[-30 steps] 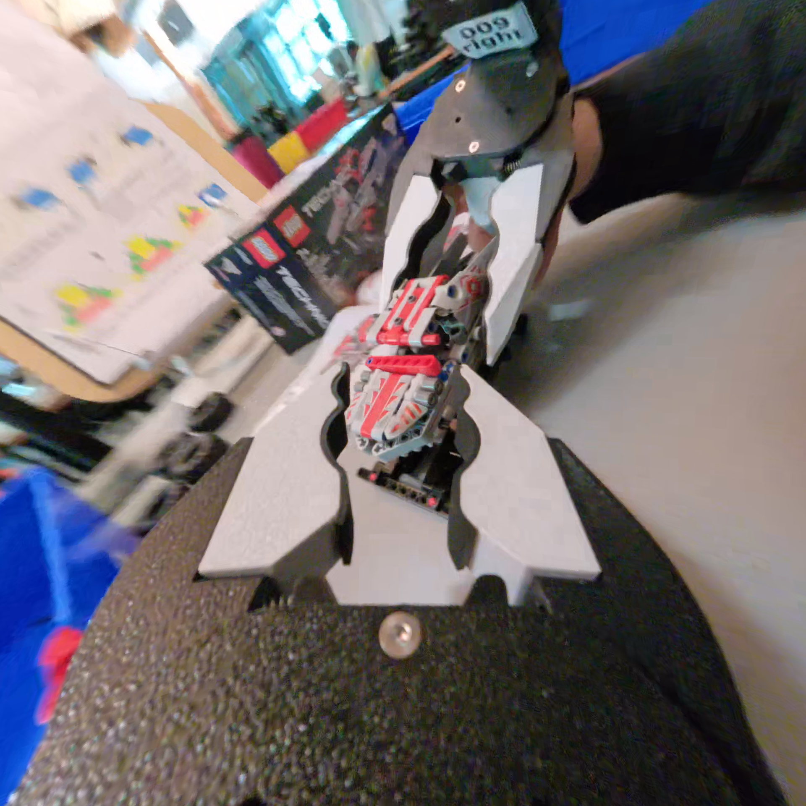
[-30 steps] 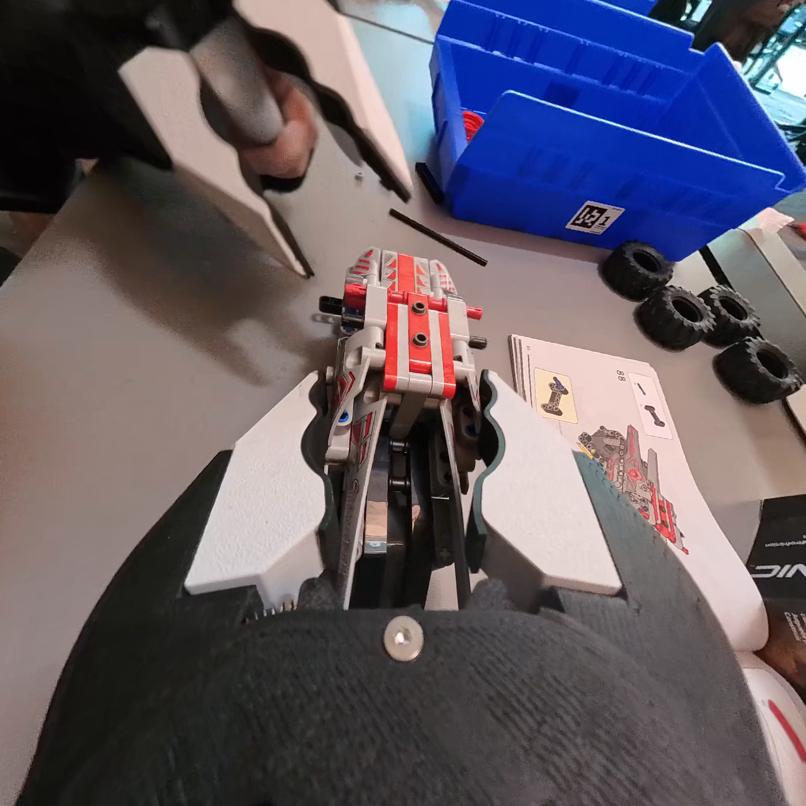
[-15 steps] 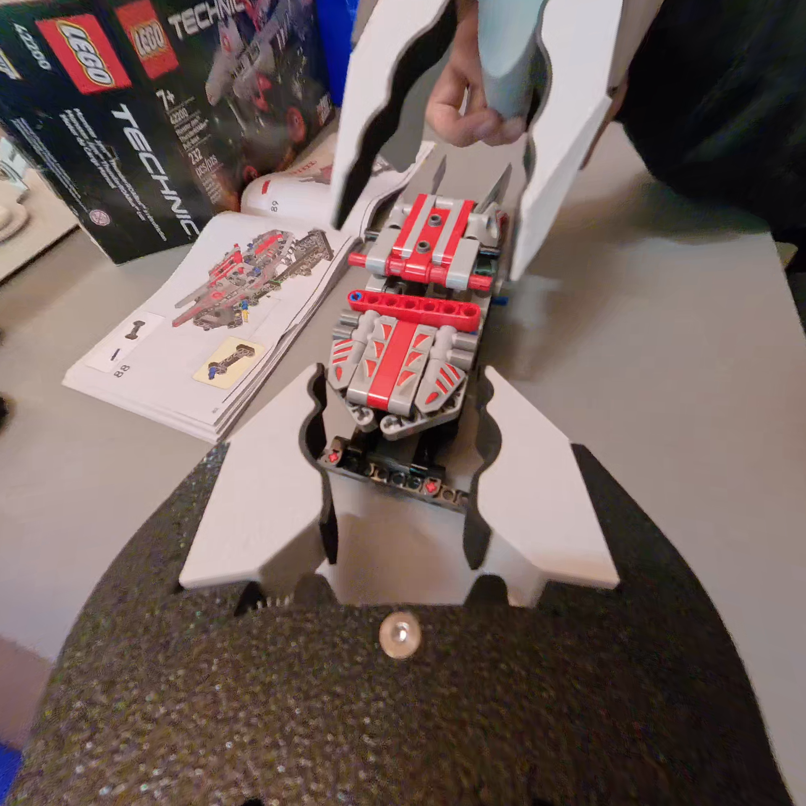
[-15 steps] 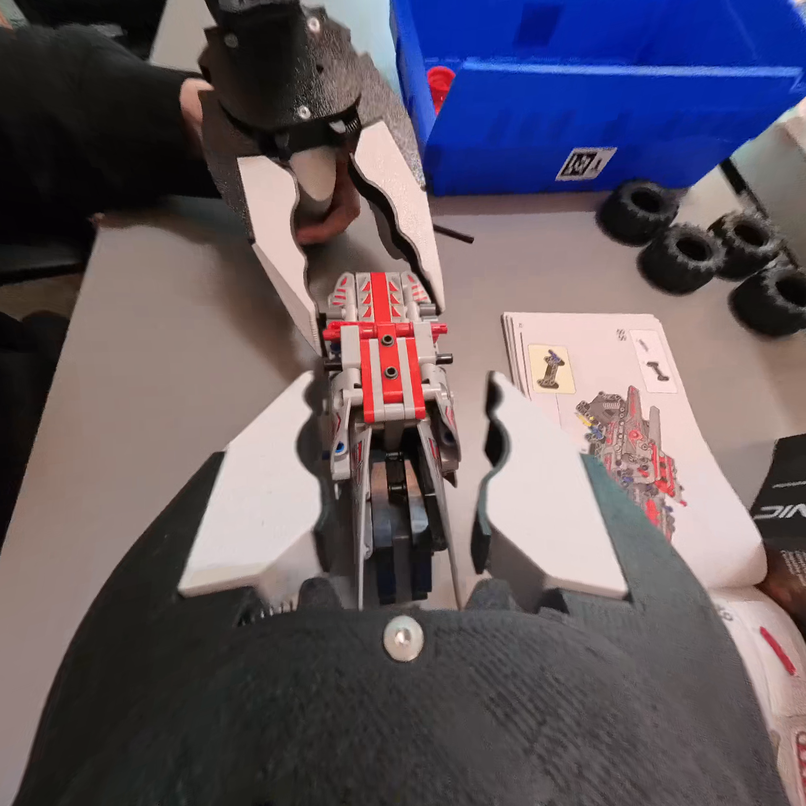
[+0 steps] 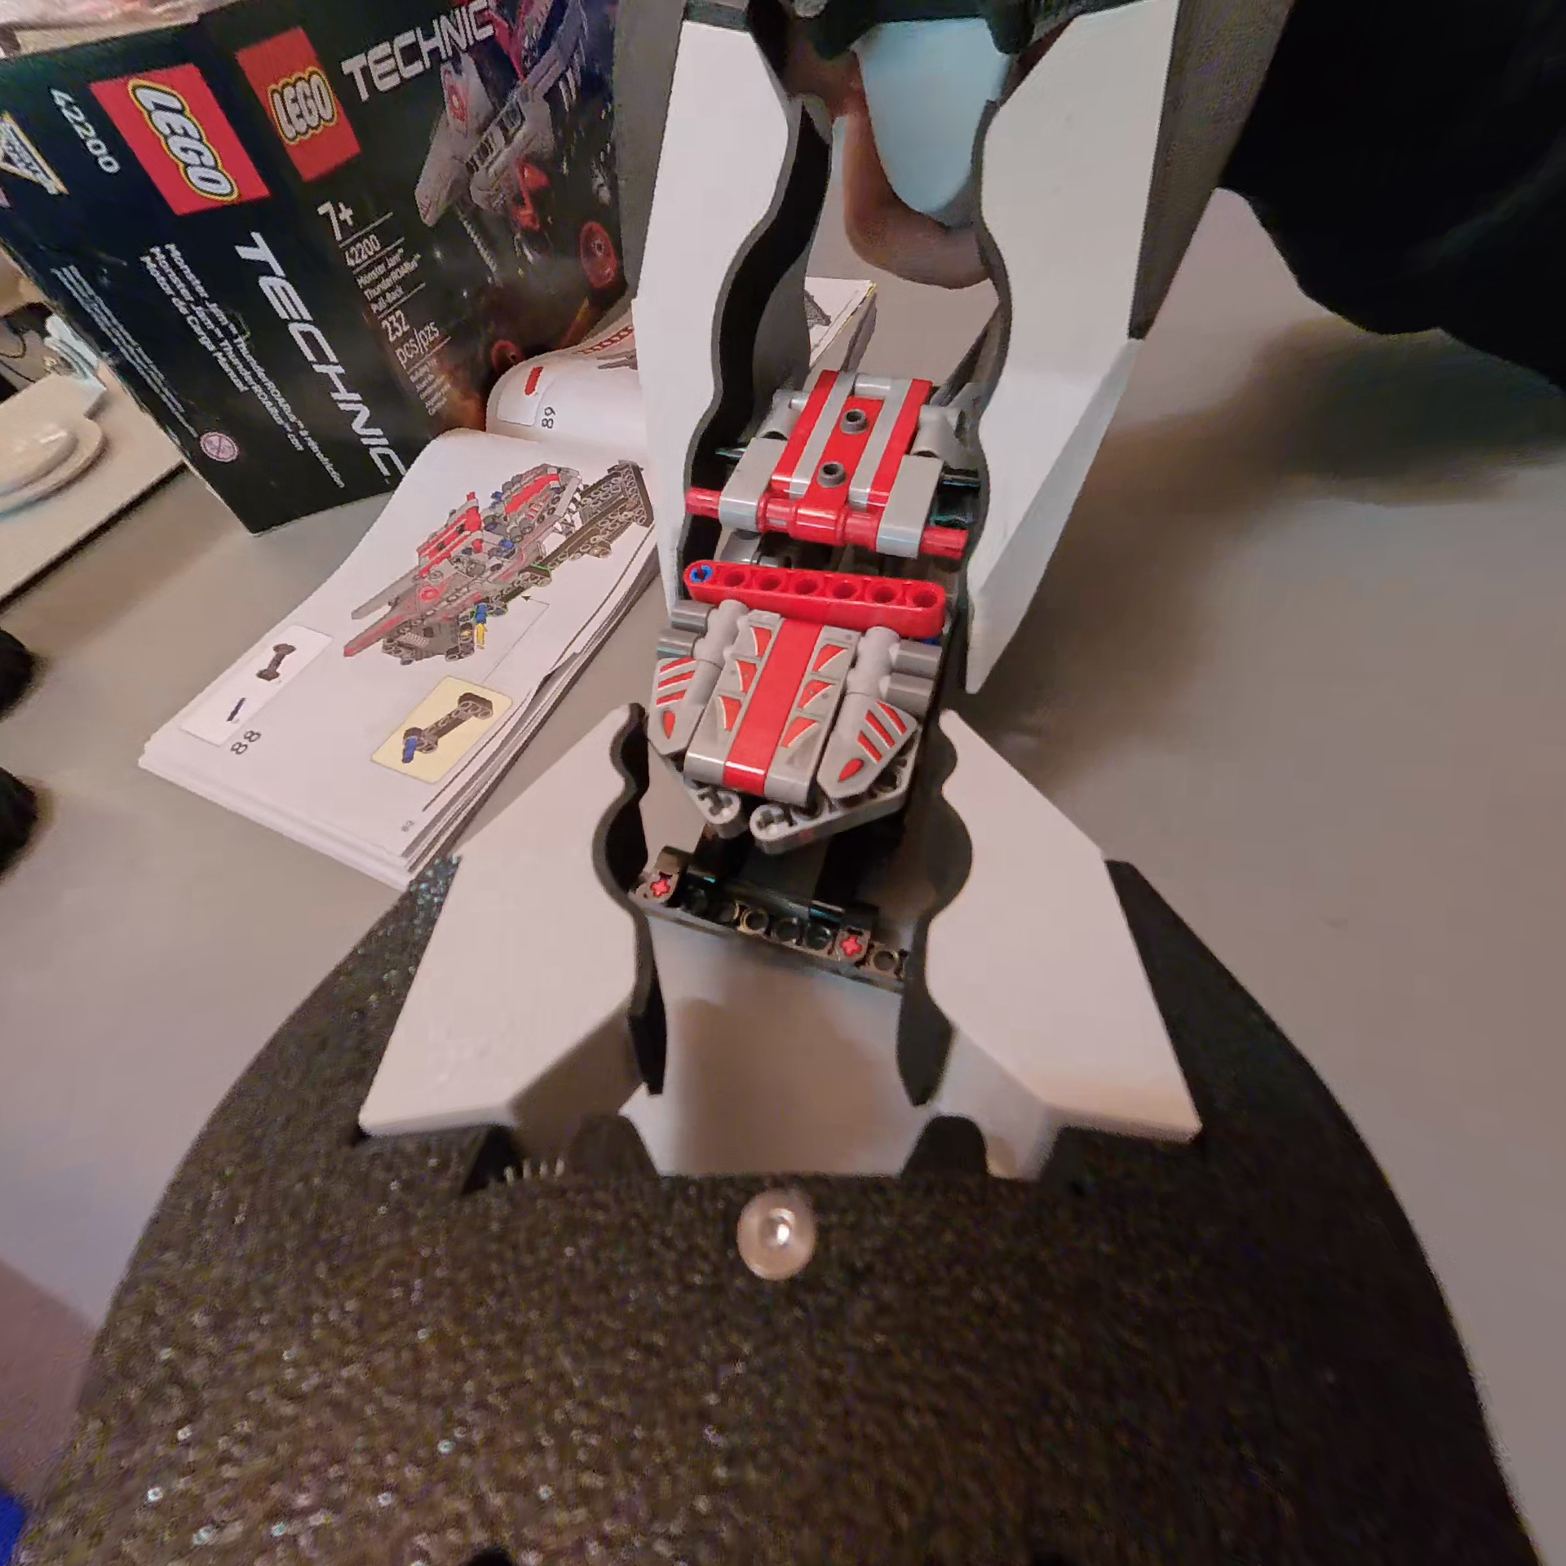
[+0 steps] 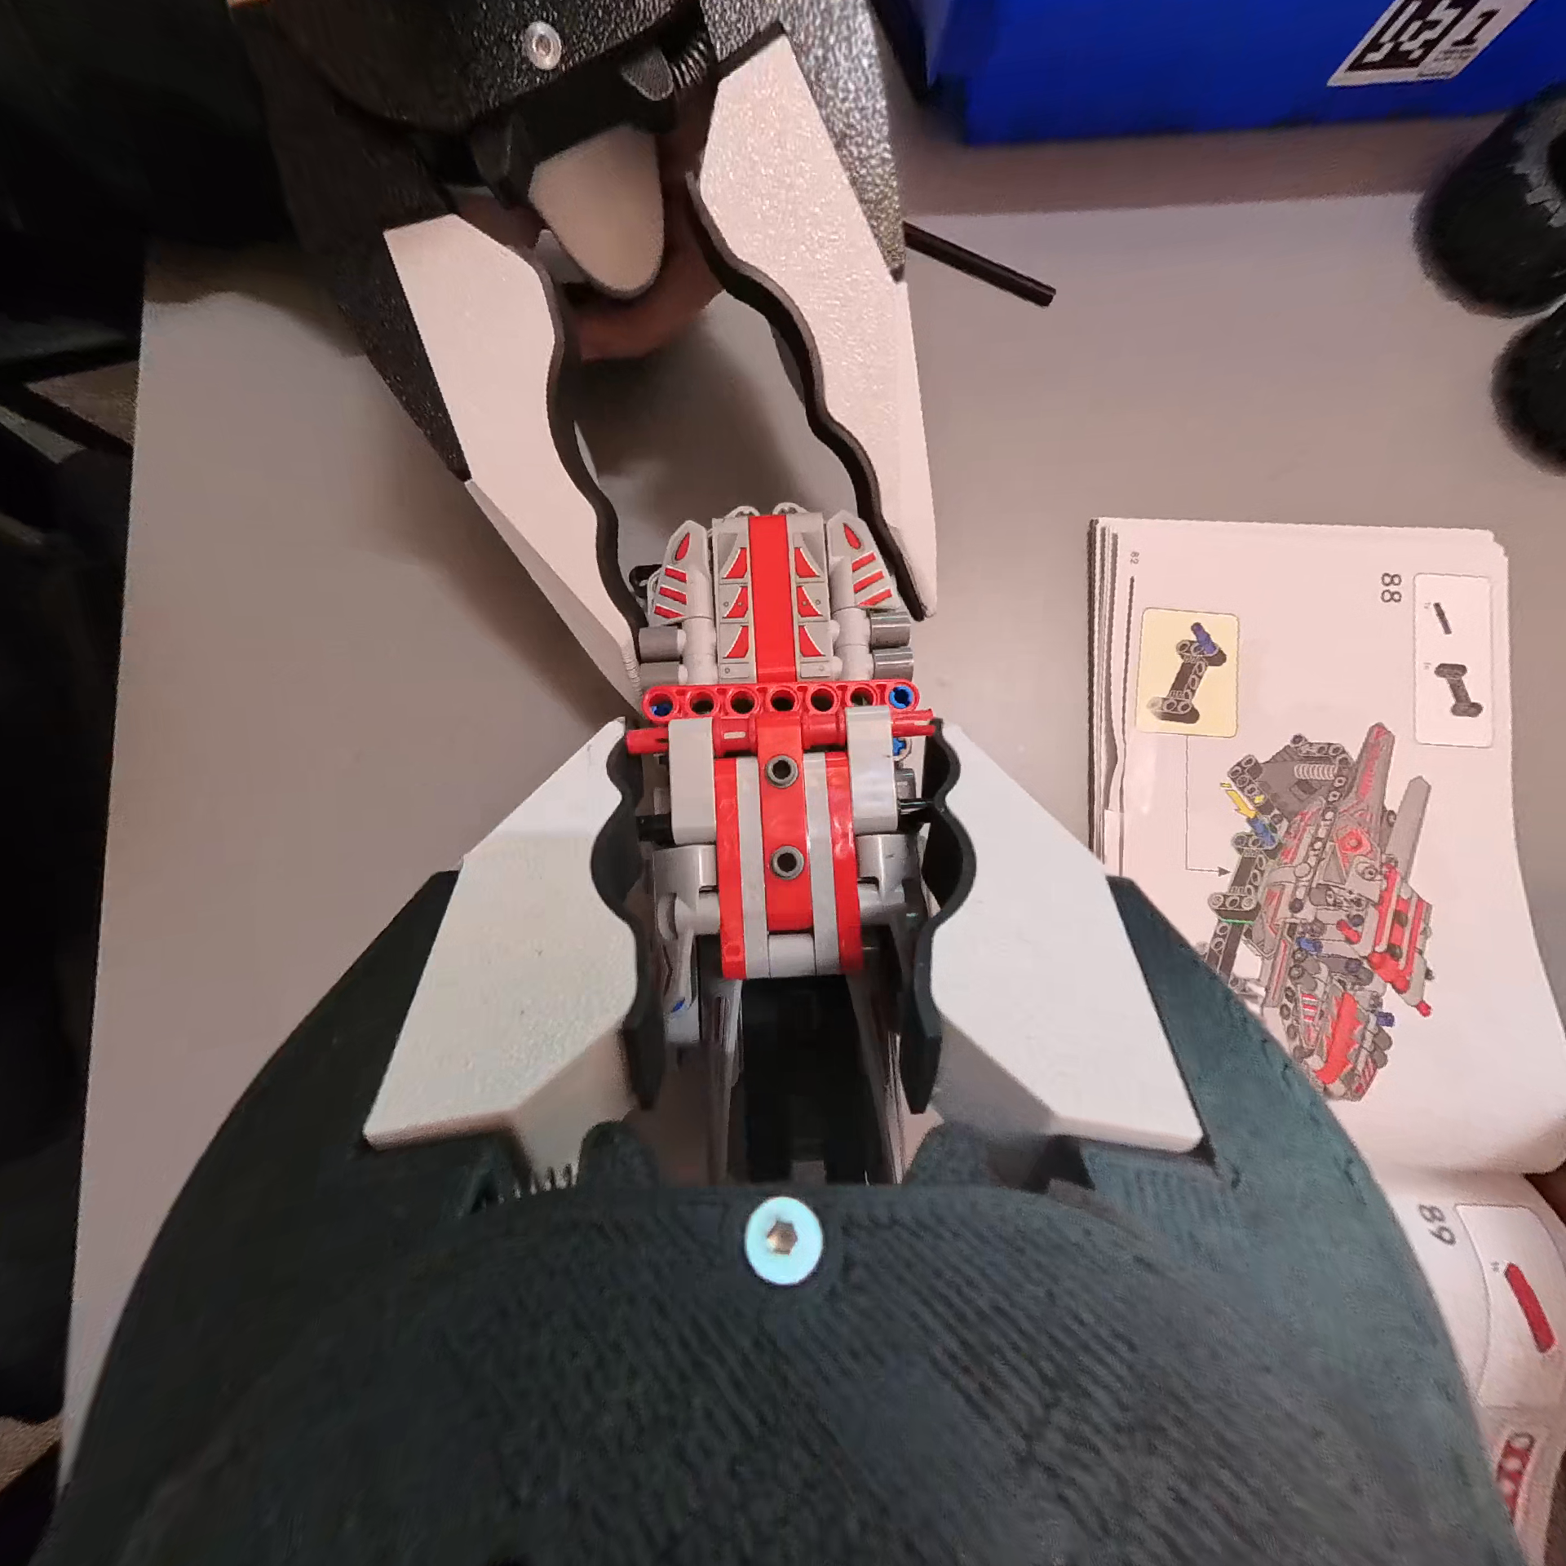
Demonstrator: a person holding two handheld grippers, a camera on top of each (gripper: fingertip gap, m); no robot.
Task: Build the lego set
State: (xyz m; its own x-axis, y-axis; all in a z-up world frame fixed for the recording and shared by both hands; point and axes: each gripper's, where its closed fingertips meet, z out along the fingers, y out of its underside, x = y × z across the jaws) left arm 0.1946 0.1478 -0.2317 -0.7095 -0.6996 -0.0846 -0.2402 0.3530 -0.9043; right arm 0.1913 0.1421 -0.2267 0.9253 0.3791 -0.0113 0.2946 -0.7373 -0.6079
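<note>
A red and grey lego model (image 5: 813,593) lies on the grey table (image 5: 1271,720), also seen in the right wrist view (image 6: 788,847). My left gripper (image 5: 788,720) is closed on its pointed nose, with the black beam under the nose between the pads. My right gripper (image 6: 784,737) is closed on the other end, at the striped roof section, its fingertips at the ends of the red cross axle. Each gripper shows opposite in the other's view: the right one (image 5: 826,644) and the left one (image 6: 775,610). The model's underside is hidden.
An open instruction booklet (image 5: 407,644) lies beside the model, also in the right wrist view (image 6: 1296,763). The set's dark box (image 5: 297,254) stands behind it. A blue bin (image 6: 1186,51), black tyres (image 6: 1517,254) and a loose black axle (image 6: 983,271) lie past the left gripper. Left and right tips are no more than a few centimetres apart.
The model, held up by my right gripper a second ago, now rests on the table. My left gripper has moved in onto the nose. Both grippers sit closer around the model.
</note>
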